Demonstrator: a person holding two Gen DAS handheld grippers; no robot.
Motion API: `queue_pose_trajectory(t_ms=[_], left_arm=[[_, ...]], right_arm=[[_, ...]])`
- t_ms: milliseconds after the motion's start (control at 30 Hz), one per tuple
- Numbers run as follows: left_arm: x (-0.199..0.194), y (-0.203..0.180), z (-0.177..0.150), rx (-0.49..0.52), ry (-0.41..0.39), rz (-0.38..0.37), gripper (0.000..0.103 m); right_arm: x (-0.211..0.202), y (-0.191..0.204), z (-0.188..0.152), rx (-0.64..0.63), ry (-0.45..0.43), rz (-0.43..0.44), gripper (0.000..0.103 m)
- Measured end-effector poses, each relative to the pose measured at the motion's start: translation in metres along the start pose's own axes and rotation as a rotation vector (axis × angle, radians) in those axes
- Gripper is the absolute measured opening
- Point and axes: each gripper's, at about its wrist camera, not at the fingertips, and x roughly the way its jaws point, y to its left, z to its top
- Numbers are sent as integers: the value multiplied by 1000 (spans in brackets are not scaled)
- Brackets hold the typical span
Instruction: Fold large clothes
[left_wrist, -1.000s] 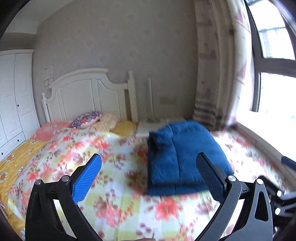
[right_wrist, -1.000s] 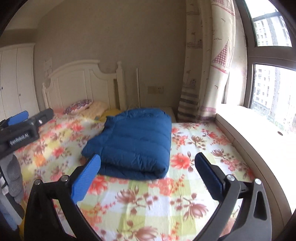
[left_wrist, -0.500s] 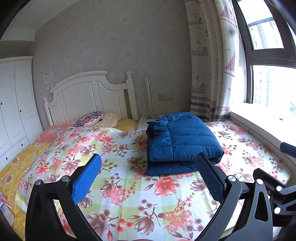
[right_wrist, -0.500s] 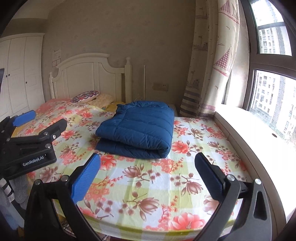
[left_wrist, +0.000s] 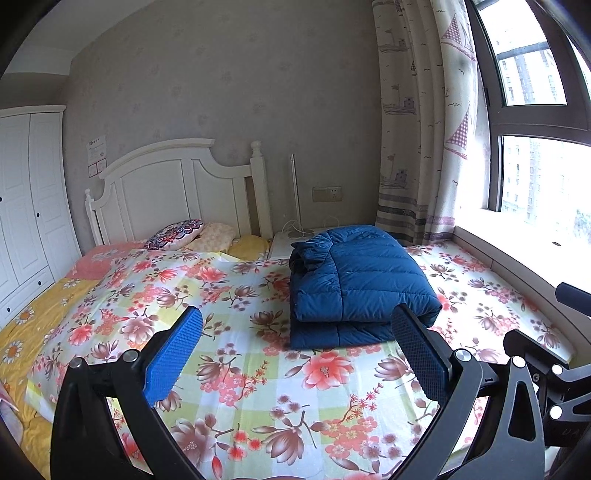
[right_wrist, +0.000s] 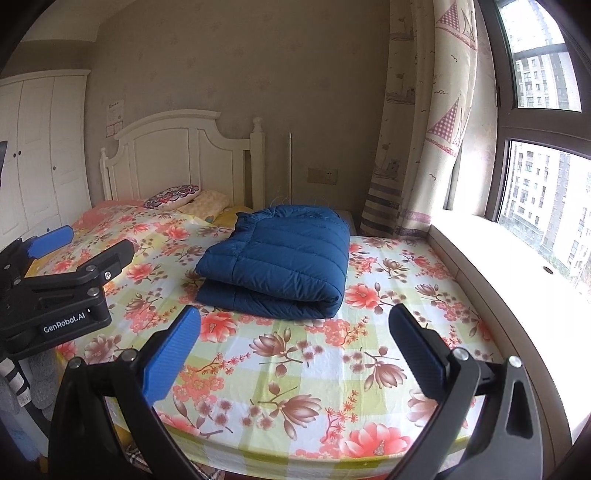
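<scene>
A blue padded jacket (left_wrist: 354, 284) lies folded into a thick rectangle on the floral bed sheet (left_wrist: 229, 354), towards the window side. The right wrist view shows the same folded jacket (right_wrist: 280, 266) beyond the fingers. My left gripper (left_wrist: 295, 354) is open above the sheet, short of the jacket, with nothing between its blue pads. My right gripper (right_wrist: 295, 350) is open too, held over the foot of the bed with nothing in it. The left gripper's body (right_wrist: 55, 288) appears at the left of the right wrist view.
A white headboard (left_wrist: 177, 192) and pillows (left_wrist: 177, 232) stand at the bed's far end. White wardrobe (left_wrist: 26, 206) on the left. A curtain (left_wrist: 421, 129), window (left_wrist: 535, 147) and pale sill (right_wrist: 491, 266) run along the right. A white bedside table (left_wrist: 291, 243) sits behind the jacket.
Both grippers have pulled back and risen away from the folded jacket, which now looks smaller and farther off. Both stay open; the jacket has not moved.
</scene>
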Motion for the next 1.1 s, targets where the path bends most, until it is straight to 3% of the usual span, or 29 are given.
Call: queue_pose_trajectory(t_ms=[1100], left_arm=[[-2,0,2,-2,5,-10,98]], right_arm=[[-6,-6,6,13,-19,-13,101]])
